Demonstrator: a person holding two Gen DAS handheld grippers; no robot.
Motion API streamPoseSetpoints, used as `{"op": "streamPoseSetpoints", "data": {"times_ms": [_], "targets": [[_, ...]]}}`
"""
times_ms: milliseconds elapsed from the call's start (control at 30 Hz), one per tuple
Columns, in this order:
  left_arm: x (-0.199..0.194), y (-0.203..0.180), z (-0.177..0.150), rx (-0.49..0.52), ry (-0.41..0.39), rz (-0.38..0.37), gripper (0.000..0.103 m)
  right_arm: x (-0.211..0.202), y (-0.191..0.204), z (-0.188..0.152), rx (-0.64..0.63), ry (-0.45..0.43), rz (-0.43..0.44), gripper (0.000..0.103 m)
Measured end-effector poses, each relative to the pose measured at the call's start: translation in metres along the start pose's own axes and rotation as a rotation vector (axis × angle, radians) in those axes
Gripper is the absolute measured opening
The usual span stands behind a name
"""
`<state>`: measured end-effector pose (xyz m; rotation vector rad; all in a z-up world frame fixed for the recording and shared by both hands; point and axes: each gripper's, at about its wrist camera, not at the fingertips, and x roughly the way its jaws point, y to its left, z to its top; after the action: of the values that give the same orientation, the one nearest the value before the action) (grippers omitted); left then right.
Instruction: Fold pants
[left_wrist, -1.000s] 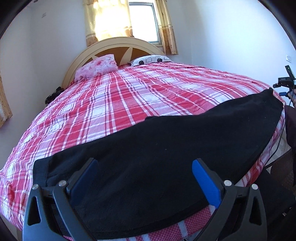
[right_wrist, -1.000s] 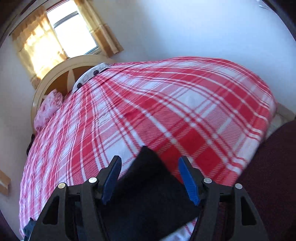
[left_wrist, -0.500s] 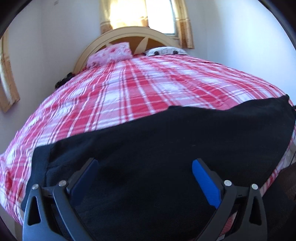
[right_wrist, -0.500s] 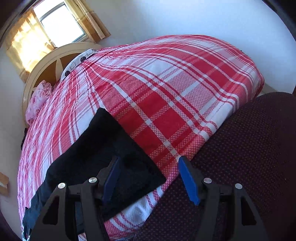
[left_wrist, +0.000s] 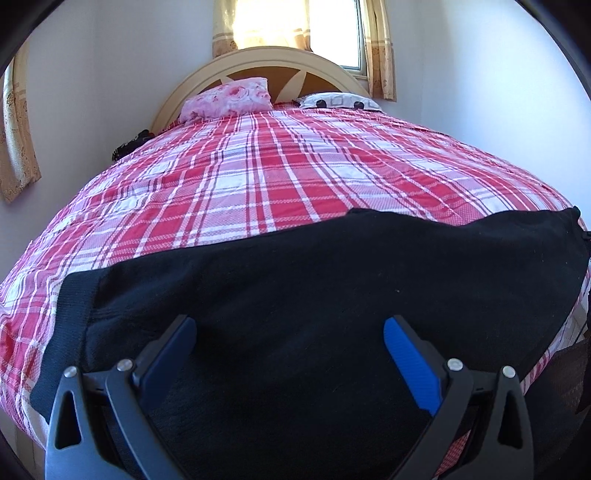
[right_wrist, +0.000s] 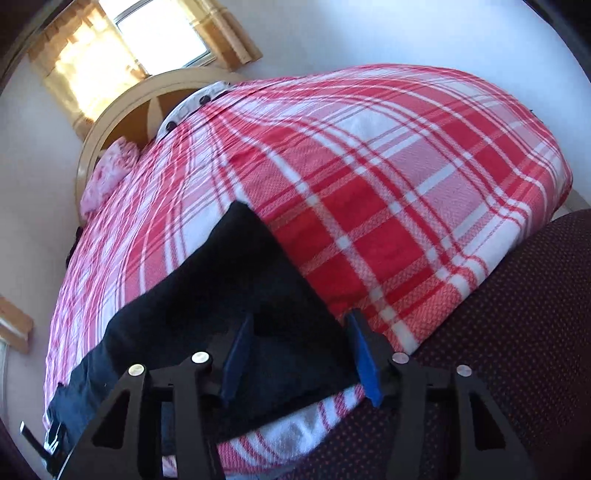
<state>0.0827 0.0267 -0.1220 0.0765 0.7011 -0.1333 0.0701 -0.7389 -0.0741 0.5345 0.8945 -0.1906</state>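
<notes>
1. In the left wrist view the left tongs (left_wrist: 288, 350) stand wide apart over the black pants (left_wrist: 314, 295), the blue pads clear of the cloth on either side, nothing gripped.
2. In the right wrist view the right tongs (right_wrist: 301, 354) have just been closing, with the end of the pants (right_wrist: 236, 295) lying between the blue pads. A gap still shows between the pads and the cloth, so they are narrowed but not clamped.
3. The pants lie flat across the near edge of the bed (left_wrist: 280, 177), stretched sideways. A ribbed band sits at their left end in the left wrist view, and a pointed corner reaches toward the bed's right edge.
4. To the right of the right tongs a dark, red-dotted fabric (right_wrist: 498, 332) fills the near corner, just beside the bed's edge.
5. Beyond the pants the red and white checked bedspread (right_wrist: 388, 192) runs bare up to the head of the bed.
6. At the far end lie a pink flowered pillow (left_wrist: 229, 99) and, beside it, a white patterned pillow (left_wrist: 340, 100), both against the curved cream headboard (left_wrist: 273, 59).
7. Behind the headboard is a bright window (left_wrist: 295, 26) with yellow curtains (left_wrist: 380, 48).
8. No container shows in either view.
</notes>
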Motion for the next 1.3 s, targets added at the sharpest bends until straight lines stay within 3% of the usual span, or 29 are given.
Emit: {"op": "streamPoseSetpoints", "data": {"times_ms": [133,300,533,633,767,933,1100,1200,1300], "targets": [[0.004,0.000,0.003,-0.005,0.010,-0.003,0.103,-0.001,-0.001,-0.005,0.003,0.014,0.019,0.041],[0.005,0.000,0.003,-0.016,0.017,-0.006,0.103,-0.003,-0.008,-0.005,0.029,0.005,0.042,0.016],[0.006,-0.001,0.003,-0.020,0.024,-0.009,0.103,-0.011,-0.001,-0.010,0.028,-0.035,0.034,0.012],[0.006,0.000,0.003,-0.020,0.022,-0.008,0.103,-0.033,0.022,-0.015,-0.016,-0.083,0.064,0.011],[0.005,0.000,0.003,-0.030,0.019,-0.008,0.103,-0.074,0.085,-0.026,-0.152,-0.168,0.135,0.011],[0.004,0.001,0.001,-0.038,0.015,-0.016,0.103,-0.092,0.209,-0.062,-0.462,-0.208,0.191,0.011],[0.000,0.001,-0.002,-0.037,0.012,-0.031,0.103,-0.050,0.314,-0.129,-0.750,-0.118,0.207,0.011],[-0.002,0.002,-0.003,-0.031,0.009,-0.038,0.103,-0.015,0.349,-0.168,-0.847,-0.051,0.217,0.011],[-0.003,0.002,-0.006,-0.026,0.004,-0.043,0.103,0.008,0.365,-0.203,-0.943,-0.035,0.164,0.011]]}}
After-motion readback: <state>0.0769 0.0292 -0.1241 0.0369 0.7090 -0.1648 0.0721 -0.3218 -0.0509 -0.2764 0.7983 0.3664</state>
